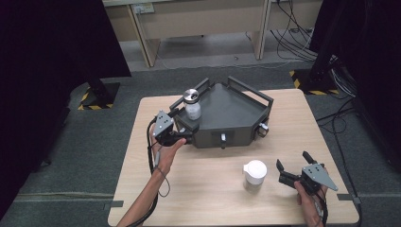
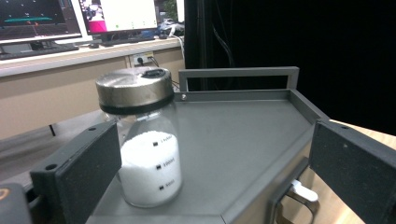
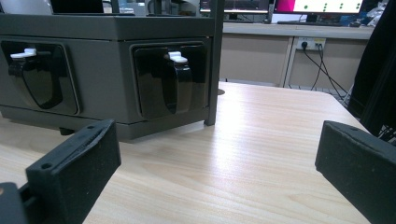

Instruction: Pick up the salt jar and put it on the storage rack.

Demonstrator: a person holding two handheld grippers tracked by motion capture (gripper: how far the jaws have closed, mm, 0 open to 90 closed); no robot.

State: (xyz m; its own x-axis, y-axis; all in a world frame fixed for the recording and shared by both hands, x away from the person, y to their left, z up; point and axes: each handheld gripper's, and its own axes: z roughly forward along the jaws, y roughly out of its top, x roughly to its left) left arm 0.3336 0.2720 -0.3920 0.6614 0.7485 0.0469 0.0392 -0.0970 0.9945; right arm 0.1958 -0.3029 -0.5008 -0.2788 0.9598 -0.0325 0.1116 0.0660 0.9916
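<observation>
A glass jar (image 1: 192, 108) with a metal lid, partly filled with white granules, stands on the near left corner of a dark grey tray stand (image 1: 236, 111). My left gripper (image 1: 184, 124) is at that corner, open. In the left gripper view the jar (image 2: 149, 158) sits just beyond the left jaw, and the gap (image 2: 210, 140) to the right jaw is wide. A white lidded cup (image 1: 255, 174) stands on the table's near right part. My right gripper (image 1: 293, 161) is open just right of the cup, with nothing between its jaws (image 3: 217, 140).
The stand (image 3: 107, 28) has raised handles at the back and black latches (image 3: 175, 86) with white tabs on its front faces. The wooden table (image 1: 213, 189) carries it. Cables and desk legs lie on the floor beyond.
</observation>
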